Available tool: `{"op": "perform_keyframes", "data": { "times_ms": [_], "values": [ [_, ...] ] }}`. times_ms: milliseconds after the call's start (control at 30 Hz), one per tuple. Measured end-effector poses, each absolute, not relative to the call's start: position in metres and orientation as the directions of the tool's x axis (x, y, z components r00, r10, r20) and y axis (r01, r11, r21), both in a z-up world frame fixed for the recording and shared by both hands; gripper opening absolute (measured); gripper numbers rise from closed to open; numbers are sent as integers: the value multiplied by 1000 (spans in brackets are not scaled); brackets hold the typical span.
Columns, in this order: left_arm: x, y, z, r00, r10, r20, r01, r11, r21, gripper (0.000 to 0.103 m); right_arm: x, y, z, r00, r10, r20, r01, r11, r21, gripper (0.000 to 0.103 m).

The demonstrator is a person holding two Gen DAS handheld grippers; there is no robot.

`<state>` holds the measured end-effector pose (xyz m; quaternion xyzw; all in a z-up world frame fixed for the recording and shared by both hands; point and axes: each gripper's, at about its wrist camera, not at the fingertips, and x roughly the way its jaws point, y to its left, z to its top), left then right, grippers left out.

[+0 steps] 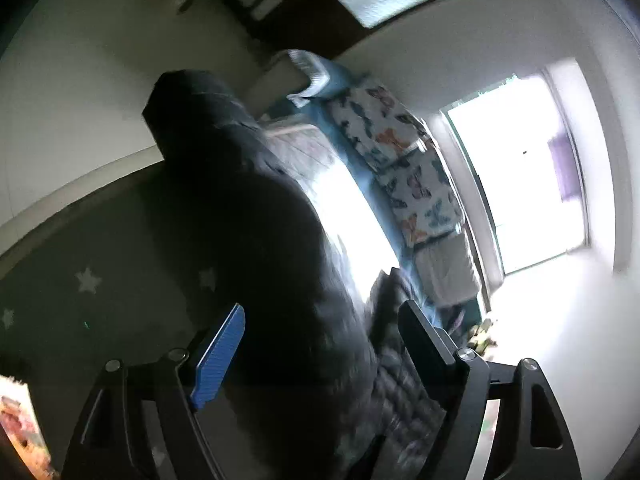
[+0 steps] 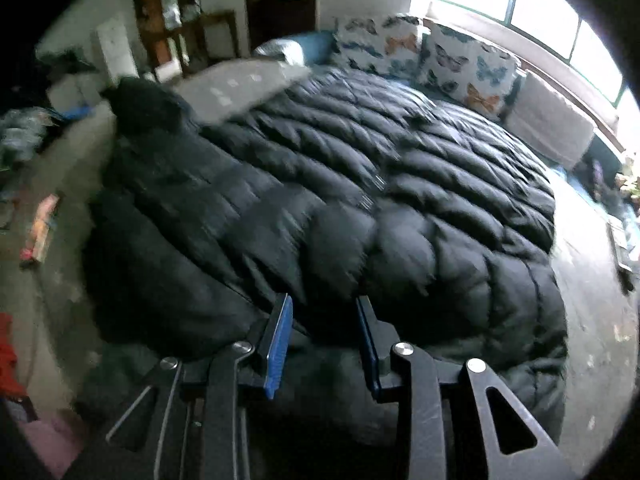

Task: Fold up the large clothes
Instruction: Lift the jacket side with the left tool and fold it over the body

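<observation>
On the floor mat a black puffer coat lies spread, its long axis running from the near edge toward the butterfly cushions at the far edge. The right tongs hang at the coat's near hem, jaws narrowly apart with dark fabric between them; whether they pinch it I cannot tell. The left tongs stand wide apart, gripping nothing, a dark fold of coat just ahead. The right hand looks nearer the hem.
</observation>
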<state>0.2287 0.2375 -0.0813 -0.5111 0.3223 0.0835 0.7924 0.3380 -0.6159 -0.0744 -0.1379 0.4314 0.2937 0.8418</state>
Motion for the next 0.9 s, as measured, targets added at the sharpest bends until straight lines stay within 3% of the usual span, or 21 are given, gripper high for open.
{"op": "perform_keyframes", "data": {
  "times_ms": [100,233,467,533,600,700,900],
  "values": [
    [251,257,-92,770,-177,-612,-500,429,-753,84,345,-590,-84,415,411,-812,-657,753,45,35],
    [277,276,-116,742,-192,-643,-557,358,-750,84,351,-562,-114,383,337,-860,-693,721,-26,35],
    [299,293,-146,708,-174,-684,-621,307,-721,82,351,-546,-96,364,412,-835,-740,673,10,35],
    [306,297,-149,723,-164,-671,-611,302,-732,72,357,-537,-111,341,389,-856,-744,668,8,35],
    [313,299,-150,745,-197,-637,-571,307,-762,40,362,-534,-115,340,384,-859,-742,671,7,35],
    [319,295,-129,759,-176,-627,-540,367,-757,22,361,-536,-97,351,426,-834,-730,682,41,35],
    [326,239,-30,836,-151,-528,-352,591,-726,15,359,-510,-113,323,405,-855,-762,647,18,37]
  ]
}}
